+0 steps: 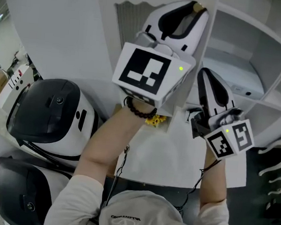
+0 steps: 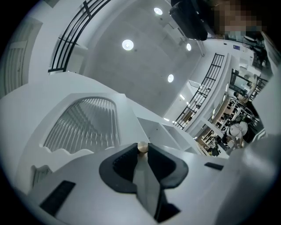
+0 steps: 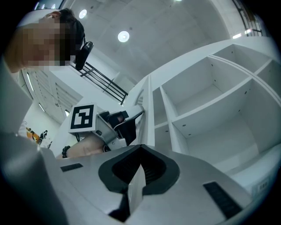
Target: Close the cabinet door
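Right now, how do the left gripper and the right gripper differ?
The left gripper is shut on the knob of the cabinet door; the right gripper is shut on nothing. In the head view the left gripper is at the door's edge, the right gripper lower, by the open shelves. Both have jaws together.

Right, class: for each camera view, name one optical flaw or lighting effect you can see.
Head view: even, soft light; straight cabinet edges bow near the frame's rim. Left gripper view: heavy fisheye, black corners, ceiling lamps glaring white, the door knob close and slightly soft. Right gripper view: fisheye curves the shelves; dark corners too.
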The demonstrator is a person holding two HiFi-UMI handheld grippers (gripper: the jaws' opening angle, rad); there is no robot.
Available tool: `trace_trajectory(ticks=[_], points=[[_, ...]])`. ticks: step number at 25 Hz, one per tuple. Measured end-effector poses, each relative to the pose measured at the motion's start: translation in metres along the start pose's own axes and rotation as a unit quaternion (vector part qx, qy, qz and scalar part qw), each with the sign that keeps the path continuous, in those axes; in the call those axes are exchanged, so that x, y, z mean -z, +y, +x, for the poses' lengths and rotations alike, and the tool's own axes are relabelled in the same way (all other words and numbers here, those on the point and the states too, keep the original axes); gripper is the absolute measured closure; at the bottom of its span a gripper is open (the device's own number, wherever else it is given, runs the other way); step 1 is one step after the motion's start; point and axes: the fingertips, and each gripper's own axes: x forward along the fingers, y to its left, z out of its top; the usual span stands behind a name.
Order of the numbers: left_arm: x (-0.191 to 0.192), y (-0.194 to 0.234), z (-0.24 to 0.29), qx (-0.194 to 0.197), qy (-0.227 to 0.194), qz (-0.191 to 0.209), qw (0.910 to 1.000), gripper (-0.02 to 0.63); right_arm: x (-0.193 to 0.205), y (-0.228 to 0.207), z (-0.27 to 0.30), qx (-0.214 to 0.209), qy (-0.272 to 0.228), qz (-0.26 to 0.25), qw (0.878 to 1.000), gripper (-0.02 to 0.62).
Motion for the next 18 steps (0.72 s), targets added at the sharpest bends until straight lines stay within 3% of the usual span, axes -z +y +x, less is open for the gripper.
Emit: trace_trajectory(ticks=[7, 18], points=[[0.009, 0.001, 0.011, -0.001, 0.008, -0.006, 0.9999, 0.531, 0.007, -0.012, 0.003, 0.003, 0.004, 0.006, 1.0, 0.584], [0.026, 0.008, 0.026, -0.013, 0.016, 0.016, 0.9997, 0.528, 0.019, -0.027, 0.005, 0.01, 0.01, 0.012, 1.0, 0.584]])
